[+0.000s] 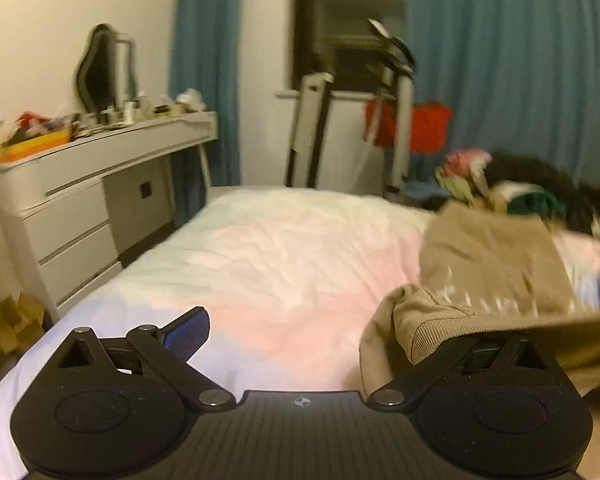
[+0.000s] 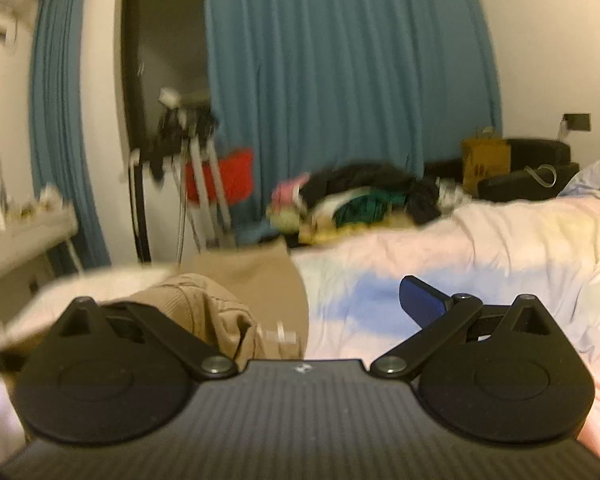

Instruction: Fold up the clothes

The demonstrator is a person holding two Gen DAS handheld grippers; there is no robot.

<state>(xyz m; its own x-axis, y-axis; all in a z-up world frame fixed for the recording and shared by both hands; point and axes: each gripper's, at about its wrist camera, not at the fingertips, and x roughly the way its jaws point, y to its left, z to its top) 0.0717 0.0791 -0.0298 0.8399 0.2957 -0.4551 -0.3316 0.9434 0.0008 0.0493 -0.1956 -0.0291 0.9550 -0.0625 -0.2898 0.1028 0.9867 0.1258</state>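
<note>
A tan sweatshirt (image 1: 484,264) with white lettering lies on the pink and white bed (image 1: 268,264). My left gripper (image 1: 300,328) is open; its blue left pad (image 1: 188,330) is bare and the right finger is hidden under the sweatshirt's ribbed hem (image 1: 432,332). In the right wrist view the sweatshirt (image 2: 236,304) drapes over the left finger of my right gripper (image 2: 300,312), which is open with its blue right pad (image 2: 422,300) bare. Both views are blurred.
A heap of mixed clothes (image 2: 356,200) lies at the bed's far edge. A white dresser (image 1: 96,184) with clutter and a mirror stands left of the bed. A folded stand (image 1: 392,120), red cloth and blue curtains stand behind.
</note>
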